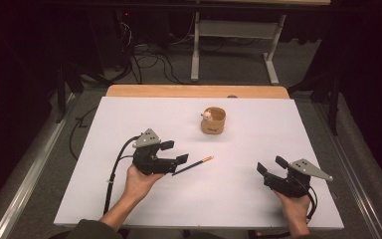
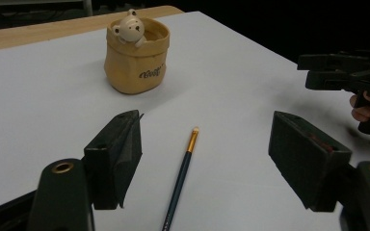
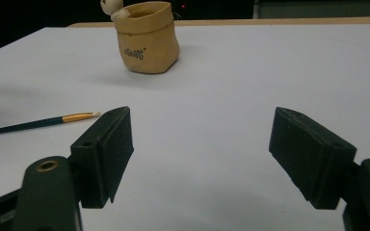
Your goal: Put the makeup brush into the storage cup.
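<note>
A thin paintbrush with a dark handle, gold ferrule and pale tip lies flat on the white table. My left gripper is open just above its handle end; in the left gripper view the paintbrush runs between the two spread jaws. A tan bag-shaped pot with a small bear figure on its rim stands farther back, upright. My right gripper rests open at the table's right front, empty. In the right gripper view the pot is ahead and the paintbrush lies to the left.
The white table top ends in a wooden strip at the back. Beyond it are a desk frame and cables on the floor. Dark curtains close both sides. In the left gripper view the right gripper shows at far right.
</note>
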Demonstrator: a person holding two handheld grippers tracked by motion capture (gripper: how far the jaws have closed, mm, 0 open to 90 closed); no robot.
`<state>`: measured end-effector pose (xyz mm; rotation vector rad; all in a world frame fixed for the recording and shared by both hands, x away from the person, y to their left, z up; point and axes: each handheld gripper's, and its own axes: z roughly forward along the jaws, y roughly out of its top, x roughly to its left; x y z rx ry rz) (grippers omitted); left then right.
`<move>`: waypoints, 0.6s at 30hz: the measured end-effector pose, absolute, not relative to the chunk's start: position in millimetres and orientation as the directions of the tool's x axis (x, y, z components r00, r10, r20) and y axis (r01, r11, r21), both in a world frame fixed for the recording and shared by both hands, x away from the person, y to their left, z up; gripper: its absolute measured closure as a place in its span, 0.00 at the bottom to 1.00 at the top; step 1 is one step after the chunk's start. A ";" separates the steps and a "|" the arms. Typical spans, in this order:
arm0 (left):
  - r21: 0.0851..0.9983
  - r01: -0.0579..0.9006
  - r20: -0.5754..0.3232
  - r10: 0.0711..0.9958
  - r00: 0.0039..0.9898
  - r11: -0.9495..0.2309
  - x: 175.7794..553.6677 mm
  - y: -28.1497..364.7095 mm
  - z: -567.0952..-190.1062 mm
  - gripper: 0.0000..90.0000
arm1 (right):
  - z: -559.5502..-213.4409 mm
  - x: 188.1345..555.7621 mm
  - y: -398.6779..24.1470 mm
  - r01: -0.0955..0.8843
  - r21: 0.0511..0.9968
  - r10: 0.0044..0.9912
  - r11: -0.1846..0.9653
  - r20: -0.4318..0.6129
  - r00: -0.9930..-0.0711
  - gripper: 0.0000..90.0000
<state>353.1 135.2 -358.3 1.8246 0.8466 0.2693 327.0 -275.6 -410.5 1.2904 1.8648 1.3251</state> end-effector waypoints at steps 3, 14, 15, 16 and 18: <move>0.888 0.418 -0.194 0.664 0.722 -0.194 354.4 132.5 -358.3 0.31 | -410.4 326.9 -275.6 0.405 0.912 0.901 0.070 0.116 -0.417 0.28; 0.883 0.401 -0.163 0.640 0.751 -0.246 364.7 115.5 -358.5 0.32 | -410.4 326.9 -276.1 0.405 0.912 0.900 0.066 0.121 -0.419 0.28; 0.881 0.398 -0.158 0.637 0.755 -0.254 365.5 113.9 -358.9 0.32 | -410.4 326.9 -276.1 0.405 0.912 0.900 0.066 0.121 -0.419 0.28; 0.881 0.396 -0.155 0.633 0.758 -0.259 366.0 112.3 -359.3 0.32 | -410.3 326.8 -276.3 0.404 0.913 0.900 0.064 0.123 -0.419 0.28; 0.883 0.382 -0.136 0.628 0.766 -0.274 367.5 108.1 -360.1 0.32 | -410.0 326.4 -276.6 0.401 0.914 0.899 0.065 0.121 -0.421 0.29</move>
